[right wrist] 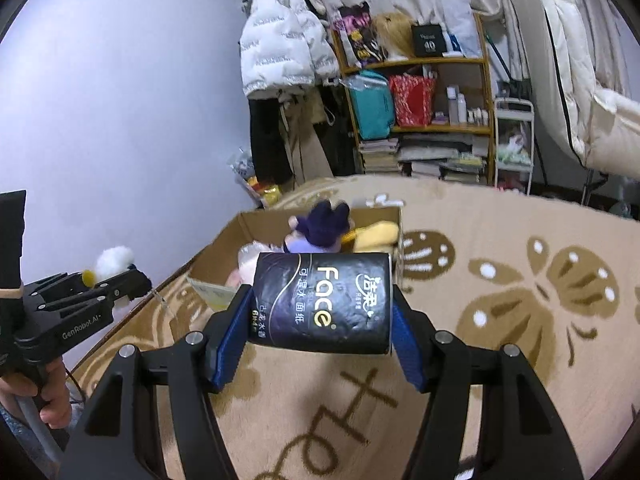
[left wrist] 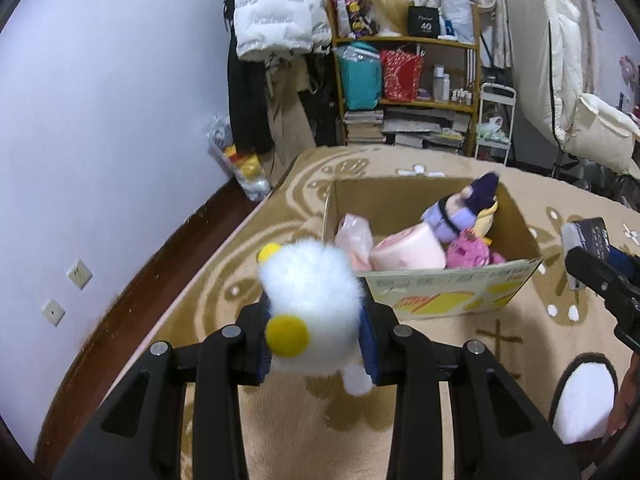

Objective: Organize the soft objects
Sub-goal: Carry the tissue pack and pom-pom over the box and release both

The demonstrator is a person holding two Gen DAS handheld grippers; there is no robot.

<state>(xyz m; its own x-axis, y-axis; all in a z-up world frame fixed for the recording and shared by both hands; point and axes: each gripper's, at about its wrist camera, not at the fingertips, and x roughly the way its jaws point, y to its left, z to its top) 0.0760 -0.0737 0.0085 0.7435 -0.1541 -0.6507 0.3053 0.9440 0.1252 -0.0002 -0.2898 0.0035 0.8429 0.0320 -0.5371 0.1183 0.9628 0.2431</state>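
My left gripper [left wrist: 316, 320] is shut on a fluffy white plush toy [left wrist: 312, 296] with yellow spots, held above the rug just short of the cardboard box [left wrist: 452, 292]. The box holds several soft things: a pink roll [left wrist: 408, 252], a purple-hatted doll [left wrist: 464, 208], a magenta plush [left wrist: 472, 252]. My right gripper [right wrist: 324, 312] is shut on a dark tissue pack [right wrist: 324, 304] printed "Face", raised in front of the same box [right wrist: 216, 256]. In the right wrist view the left gripper [right wrist: 116, 280] with the white plush [right wrist: 114, 260] shows at the left edge.
A beige patterned rug [right wrist: 500, 300] covers the floor. A wooden shelf [left wrist: 408, 76] with bags and books stands at the back, a white jacket [left wrist: 276, 12] hanging beside it. A plastic bag [left wrist: 244, 168] lies by the wall. A white slipper [left wrist: 584, 400] sits at lower right.
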